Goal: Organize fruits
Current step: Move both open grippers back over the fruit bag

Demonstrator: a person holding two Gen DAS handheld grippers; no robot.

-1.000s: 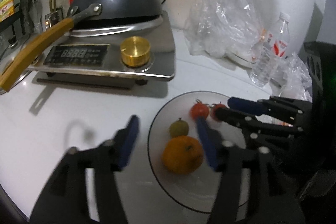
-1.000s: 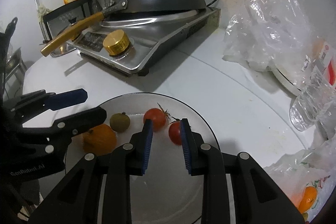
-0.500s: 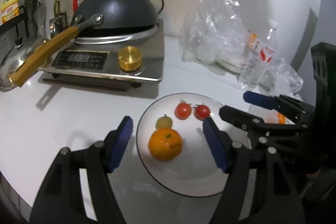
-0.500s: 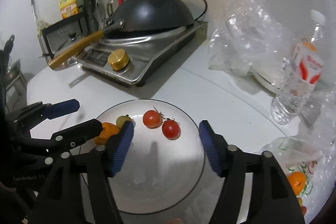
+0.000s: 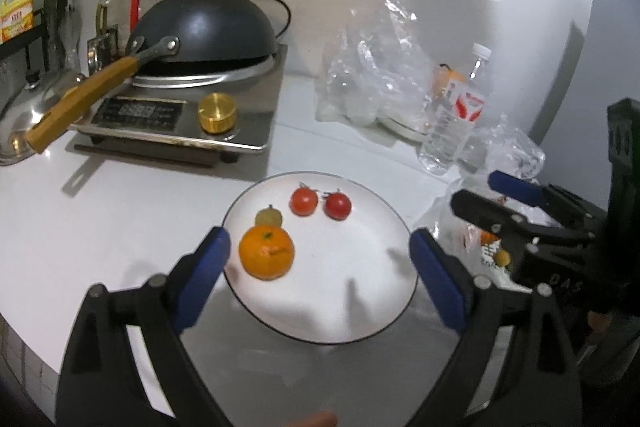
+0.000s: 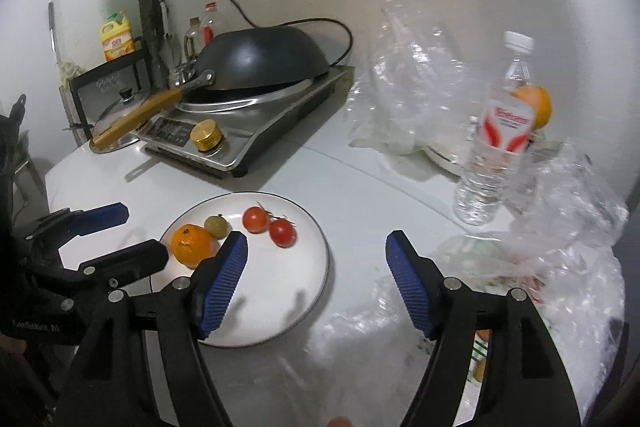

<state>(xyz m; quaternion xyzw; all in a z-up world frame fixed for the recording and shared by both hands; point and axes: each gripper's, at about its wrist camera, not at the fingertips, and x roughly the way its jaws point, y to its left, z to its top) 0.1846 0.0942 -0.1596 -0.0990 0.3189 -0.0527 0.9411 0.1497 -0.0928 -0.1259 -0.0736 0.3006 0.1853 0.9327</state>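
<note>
Plate point(image 5: 384, 223) held an orange point(image 5: 267, 252), one small greenish fruit point(image 5: 269, 217) and two tomatoes point(image 5: 321, 202). Left gripper point(image 5: 320, 283) and right gripper point(image 6: 316, 279) — jaws just opened wide, nothing between. More fruit remained in the plastic bag point(image 6: 560, 251) — sorting judged unfinished.

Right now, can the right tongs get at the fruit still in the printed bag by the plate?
Probably yes. The right tongs are open and empty, having just been opening, and the printed bag lies just to their right. Loose clear plastic drapes over it, so the fruit is partly hidden.
</note>
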